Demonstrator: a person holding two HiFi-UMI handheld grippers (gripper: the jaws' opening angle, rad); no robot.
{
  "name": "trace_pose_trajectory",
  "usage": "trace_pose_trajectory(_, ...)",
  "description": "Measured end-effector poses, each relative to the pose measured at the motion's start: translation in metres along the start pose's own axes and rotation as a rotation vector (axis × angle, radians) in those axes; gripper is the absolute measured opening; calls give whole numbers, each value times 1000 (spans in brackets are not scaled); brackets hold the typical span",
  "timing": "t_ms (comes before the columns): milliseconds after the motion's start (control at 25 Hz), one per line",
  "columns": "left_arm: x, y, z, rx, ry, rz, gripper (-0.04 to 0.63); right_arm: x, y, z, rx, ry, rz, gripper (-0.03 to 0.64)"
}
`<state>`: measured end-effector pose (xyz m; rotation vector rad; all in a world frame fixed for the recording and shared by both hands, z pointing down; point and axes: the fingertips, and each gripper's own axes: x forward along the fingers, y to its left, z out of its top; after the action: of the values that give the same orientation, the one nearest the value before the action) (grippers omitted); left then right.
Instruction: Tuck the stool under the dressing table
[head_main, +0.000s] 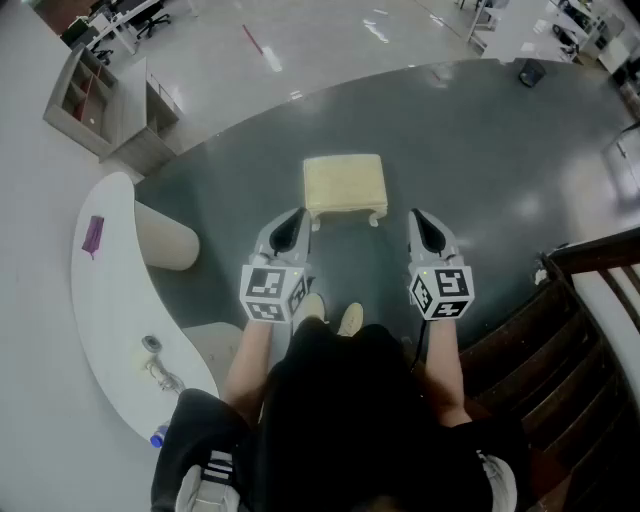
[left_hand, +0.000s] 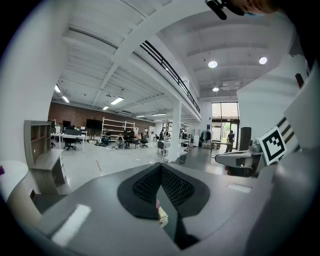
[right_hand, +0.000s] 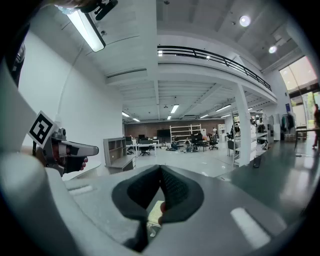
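One cream stool (head_main: 345, 186) is sitting out on the dark floor (head_main: 480, 150), straight ahead of the person's shoes (head_main: 331, 316). It is standing apart from the one white curved dressing table (head_main: 105, 300) off to the left. Two hand-held grippers are hovering near the stool's near corners: the left hand-held gripper (head_main: 297, 222) and the right hand-held gripper (head_main: 420, 222). Both are showing their jaws pressed fully together, with nothing gripped between them.

The stool (head_main: 345, 185) stands on the dark floor (head_main: 480, 150).
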<state>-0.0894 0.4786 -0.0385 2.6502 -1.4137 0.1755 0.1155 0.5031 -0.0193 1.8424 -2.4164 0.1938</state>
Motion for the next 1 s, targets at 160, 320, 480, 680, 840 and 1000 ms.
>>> trace_pose_trajectory(160,1,0,-2,4,3,0,6,1,-1,-1,5,-5,-1,2)
trace_pose_trajectory(320,3,-3,-2,4,7,7,6,-1,-7,2,58,-26,12,2)
trace_pose_trajectory(480,6,-4,-2,8,8,14,6,0,-14,0,54,-15,6,2)
trace_pose_trajectory(680,16,-1,-7,4,26,20,6,10,-19,-13,60,29,22,2)
trace_pose_trajectory(840,39,10,-15,-4,50,14,6,32,-29,-24,78,48,8,2)
trace_pose_trajectory(1000,77,31,-18,-29,72,4,6,64,-41,-31,97,80,-7,2)
